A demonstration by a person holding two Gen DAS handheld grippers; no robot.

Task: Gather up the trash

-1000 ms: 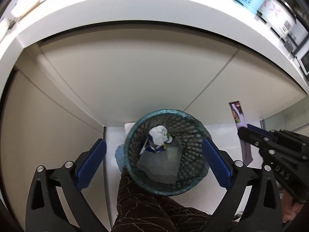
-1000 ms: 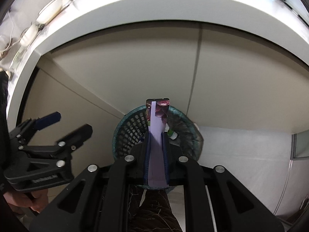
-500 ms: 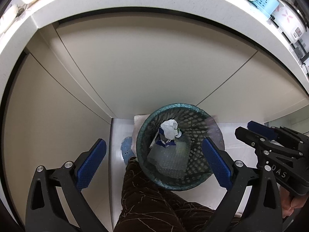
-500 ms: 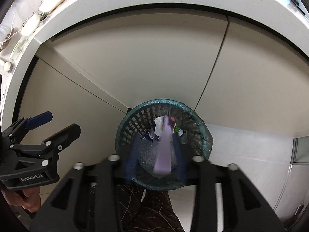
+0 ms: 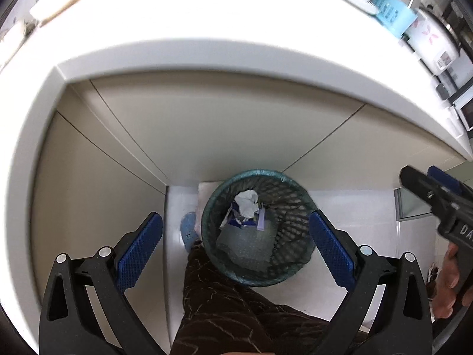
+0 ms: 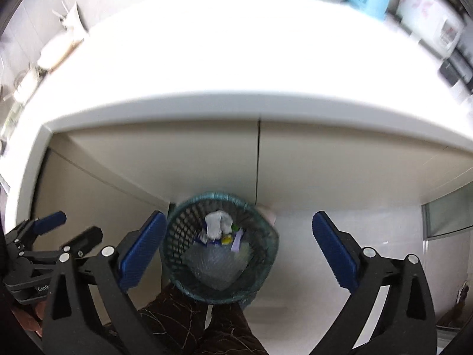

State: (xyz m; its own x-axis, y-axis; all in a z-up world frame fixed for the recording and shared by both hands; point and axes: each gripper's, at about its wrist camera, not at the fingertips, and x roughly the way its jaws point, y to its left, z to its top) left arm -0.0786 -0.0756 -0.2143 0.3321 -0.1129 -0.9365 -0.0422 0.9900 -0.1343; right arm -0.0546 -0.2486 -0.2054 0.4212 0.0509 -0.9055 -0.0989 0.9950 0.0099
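A teal mesh trash basket [image 5: 298,207] stands on the white floor below the counter; it also shows in the right wrist view [image 6: 177,236]. Inside lie crumpled white paper [image 5: 246,202], a clear plastic bag [image 5: 245,241] and a purple wrapper [image 5: 260,220], which the right wrist view [image 6: 236,241] shows too. My left gripper [image 5: 236,245] is open and empty above the basket. My right gripper [image 6: 236,251] is open and empty above it too, and shows at the right edge of the left wrist view [image 5: 428,183].
A white countertop [image 5: 207,29] overhangs beige cabinet doors [image 5: 221,124]. A blue basket [image 5: 393,11] and an appliance [image 5: 431,38] sit at the counter's far right. My brown-trousered leg [image 5: 224,295] and blue shoe [image 5: 187,227] stand beside the basket.
My right gripper opened and let go of the purple wrapper, which fell into the basket. Both grippers have risen, so more of the countertop shows.
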